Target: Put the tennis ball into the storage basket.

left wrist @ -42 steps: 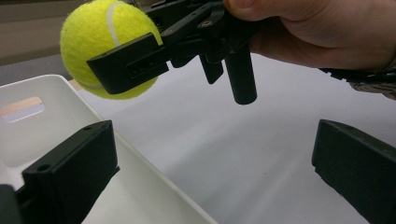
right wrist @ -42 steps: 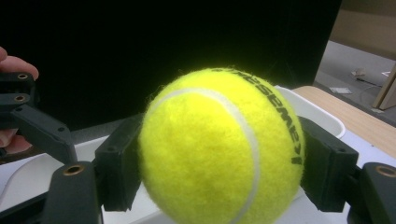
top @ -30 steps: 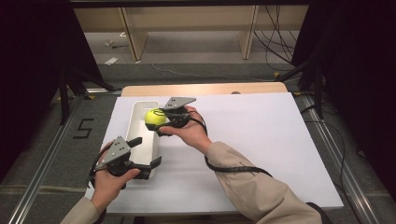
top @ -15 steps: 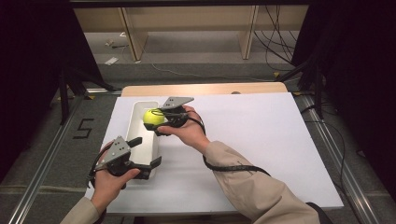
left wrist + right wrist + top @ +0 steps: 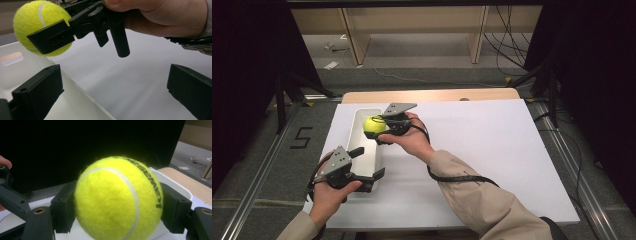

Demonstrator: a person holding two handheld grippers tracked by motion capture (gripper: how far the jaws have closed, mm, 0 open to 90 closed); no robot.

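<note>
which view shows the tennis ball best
The right gripper view: the tennis ball is close up, with its seam and black lettering clear, between the right gripper's pads. The left gripper view shows it partly behind a jaw; the high view shows it small, above the white tray.

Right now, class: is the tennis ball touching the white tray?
Apart. The left gripper view shows the tennis ball, clamped in the right gripper, hanging above the white tray.
</note>
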